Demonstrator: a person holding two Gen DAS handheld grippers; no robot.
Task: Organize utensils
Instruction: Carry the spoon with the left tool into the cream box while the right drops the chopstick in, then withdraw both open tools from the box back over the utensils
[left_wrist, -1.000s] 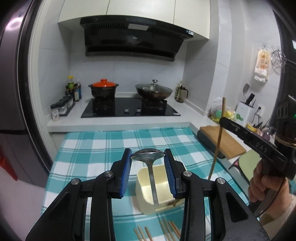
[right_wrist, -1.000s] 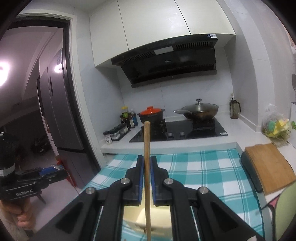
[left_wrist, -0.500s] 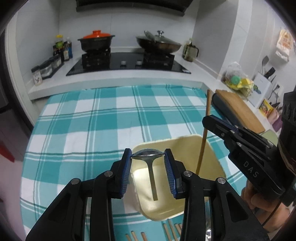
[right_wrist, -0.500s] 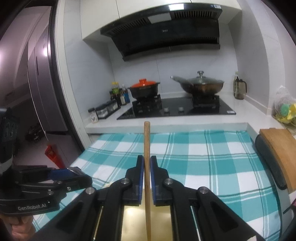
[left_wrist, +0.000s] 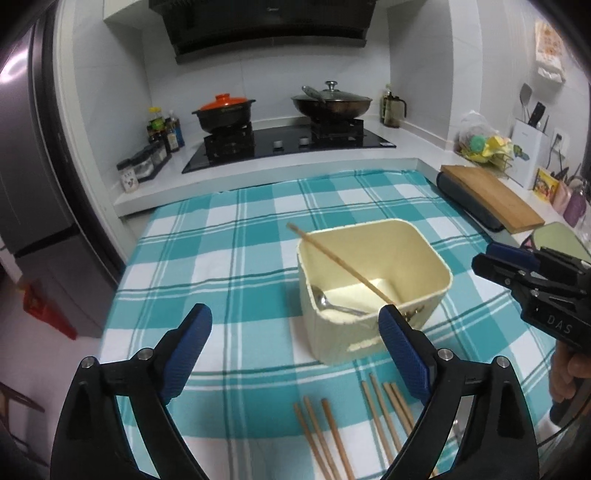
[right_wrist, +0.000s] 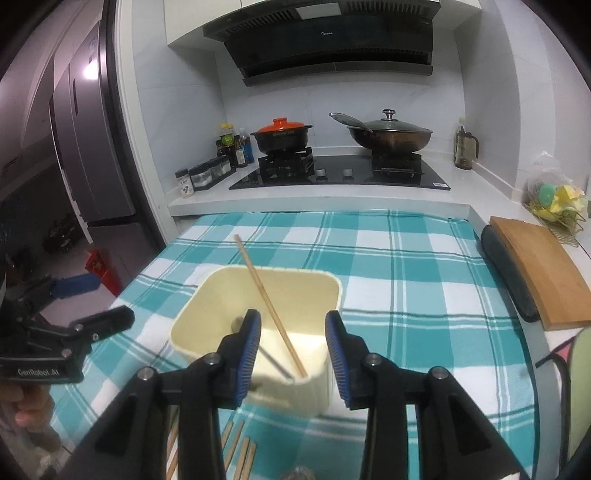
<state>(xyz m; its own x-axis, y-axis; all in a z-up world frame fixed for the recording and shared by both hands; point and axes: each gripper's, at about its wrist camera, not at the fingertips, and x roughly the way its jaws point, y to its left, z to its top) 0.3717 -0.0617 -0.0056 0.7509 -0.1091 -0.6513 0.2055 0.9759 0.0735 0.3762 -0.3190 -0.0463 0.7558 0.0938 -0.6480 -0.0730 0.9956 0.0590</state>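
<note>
A cream plastic bin (left_wrist: 424, 243) stands on the teal checked cloth. Inside it lies a metal spoon (left_wrist: 325, 301), and a wooden chopstick (left_wrist: 340, 260) leans against its far left rim. My left gripper (left_wrist: 293, 314) hovers just before the bin, its jaws opening wide with nothing between them. My right gripper (right_wrist: 293, 319) hangs over the bin (right_wrist: 273, 271), jaws opening. The chopstick (right_wrist: 269, 306) shows in the gap between them, free of both pads. The spoon's handle (right_wrist: 271, 360) lies on the bin floor. Several more chopsticks (left_wrist: 354, 424) lie on the cloth in front.
A wooden cutting board (left_wrist: 491, 199) on a dark mat lies at the table's right edge. Behind the table are a hob (left_wrist: 288, 142) with two pots and a row of spice jars (left_wrist: 144, 166). A fridge (left_wrist: 33, 147) stands at left.
Both grippers came down over the bin. The left let go of the spoon and the right let go of the chopstick; both utensils now rest in the bin.
</note>
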